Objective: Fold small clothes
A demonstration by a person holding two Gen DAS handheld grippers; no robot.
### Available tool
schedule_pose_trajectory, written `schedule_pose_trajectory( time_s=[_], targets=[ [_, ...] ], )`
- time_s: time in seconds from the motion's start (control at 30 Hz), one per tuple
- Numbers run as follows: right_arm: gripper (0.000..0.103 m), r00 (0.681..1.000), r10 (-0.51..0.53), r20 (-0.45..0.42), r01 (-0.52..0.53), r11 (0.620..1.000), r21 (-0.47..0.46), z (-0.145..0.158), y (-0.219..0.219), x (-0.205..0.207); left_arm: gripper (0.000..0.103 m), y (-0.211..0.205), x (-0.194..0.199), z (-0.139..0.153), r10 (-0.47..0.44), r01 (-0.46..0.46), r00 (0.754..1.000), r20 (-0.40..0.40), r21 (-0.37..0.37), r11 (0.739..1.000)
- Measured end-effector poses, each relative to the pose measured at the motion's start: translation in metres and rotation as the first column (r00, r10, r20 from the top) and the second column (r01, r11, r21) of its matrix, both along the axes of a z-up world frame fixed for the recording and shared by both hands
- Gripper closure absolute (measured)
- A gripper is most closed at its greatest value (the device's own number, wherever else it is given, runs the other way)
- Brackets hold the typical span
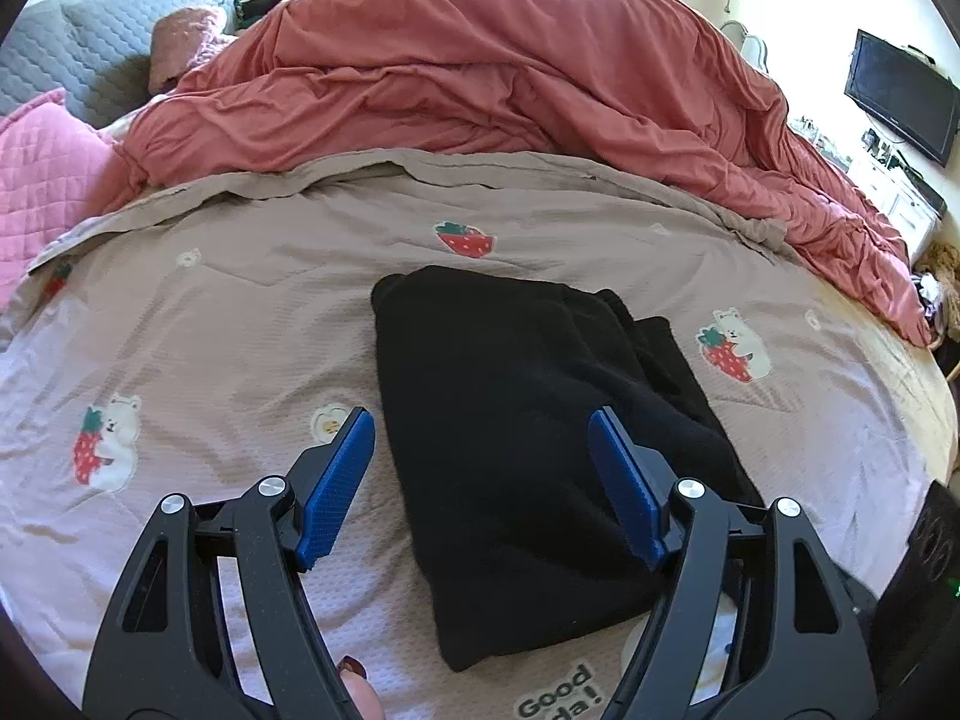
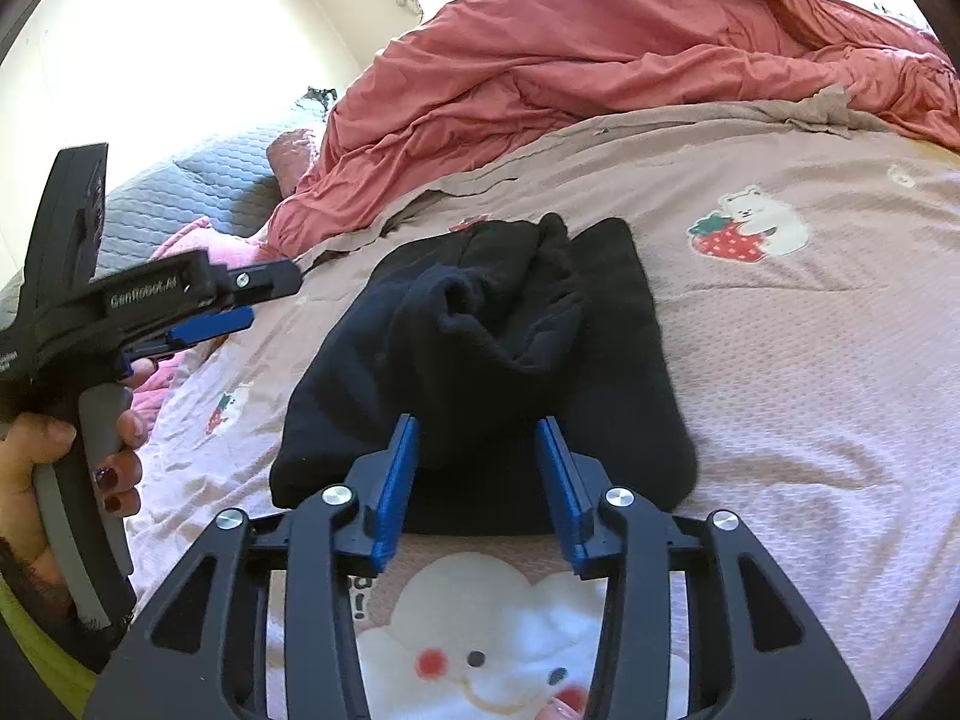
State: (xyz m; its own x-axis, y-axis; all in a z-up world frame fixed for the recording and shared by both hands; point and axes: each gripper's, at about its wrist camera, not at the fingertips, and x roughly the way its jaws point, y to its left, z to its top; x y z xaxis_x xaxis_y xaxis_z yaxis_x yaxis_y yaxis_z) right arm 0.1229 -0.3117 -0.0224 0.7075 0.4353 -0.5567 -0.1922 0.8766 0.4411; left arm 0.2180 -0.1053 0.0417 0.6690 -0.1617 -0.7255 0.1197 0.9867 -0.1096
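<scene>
Here the black fleece garment (image 1: pixel 528 432) lies folded into a thick oblong on the pale strawberry-print bedspread (image 1: pixel 210 312), its long axis running away from both cameras. The left gripper (image 1: pixel 480 480) hangs over its near left part with blue ribbed pads spread wide, holding nothing. The right gripper (image 2: pixel 477 480), roughly half open and also empty, seems nearer, its pads just above the near edge. A soft, bunched lump crowns the fold, probably needing flattening next

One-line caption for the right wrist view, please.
Right gripper with jaws open above the folded black garment on the printed bedspread, left gripper alongside.
</scene>
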Motion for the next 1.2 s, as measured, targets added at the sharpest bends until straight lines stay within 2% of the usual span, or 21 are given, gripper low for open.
schedule_pose_trajectory(
  time_s=[0.23, 0.4, 0.57, 0.63, 0.8, 0.93, 1.07, 1.2],
  targets=[
    [0.051, 1.000, -0.018, 0.015, 0.019, 0.999, -0.048, 0.007, -0.007, -0.003, 0.035, 0.012, -0.007, -0.005, 0.018, -0.018, 1.000, 0.007, 0.001, 1.000],
    [0.050, 0.999, -0.036, 0.037, 0.039, 0.996, -0.077, 0.018, -0.013, -0.001, 0.035, 0.024, -0.011, -0.012, 0.039, -0.039, 0.999, 0.011, -0.009, 0.999],
    [0.050, 0.998, -0.032, 0.056, 0.038, 0.994, -0.104, 0.034, -0.020, 0.013, 0.036, 0.034, -0.013, -0.026, 0.047, -0.047, 0.999, -0.006, -0.053, 0.997],
    [0.050, 0.998, -0.026, 0.053, 0.032, 0.994, -0.107, 0.039, -0.021, 0.023, 0.041, 0.033, -0.013, -0.034, 0.024, -0.025, 1.000, -0.012, -0.073, 0.997],
    [0.047, 0.999, 0.032, -0.021, -0.034, 0.994, -0.101, 0.046, -0.017, 0.072, 0.042, 0.021, -0.018, -0.054, -0.053, 0.051, 0.998, -0.019, -0.096, 0.994],
    [0.046, 0.990, 0.068, -0.122, -0.081, 0.992, -0.102, 0.039, -0.007, 0.120, 0.042, 0.009, -0.019, -0.072, -0.110, 0.107, 0.994, -0.028, -0.087, 0.990],
    [0.045, 0.967, 0.092, -0.239, -0.115, 0.990, -0.081, 0.018, 0.001, 0.163, 0.042, 0.006, -0.021, -0.081, -0.132, 0.130, 0.991, -0.020, -0.070, 0.989],
    [0.045, 0.945, 0.088, -0.314, -0.123, 0.988, -0.092, -0.004, 0.008, 0.188, 0.042, 0.012, -0.020, -0.081, -0.140, 0.137, 0.990, -0.022, -0.114, 0.984]
  ],
)
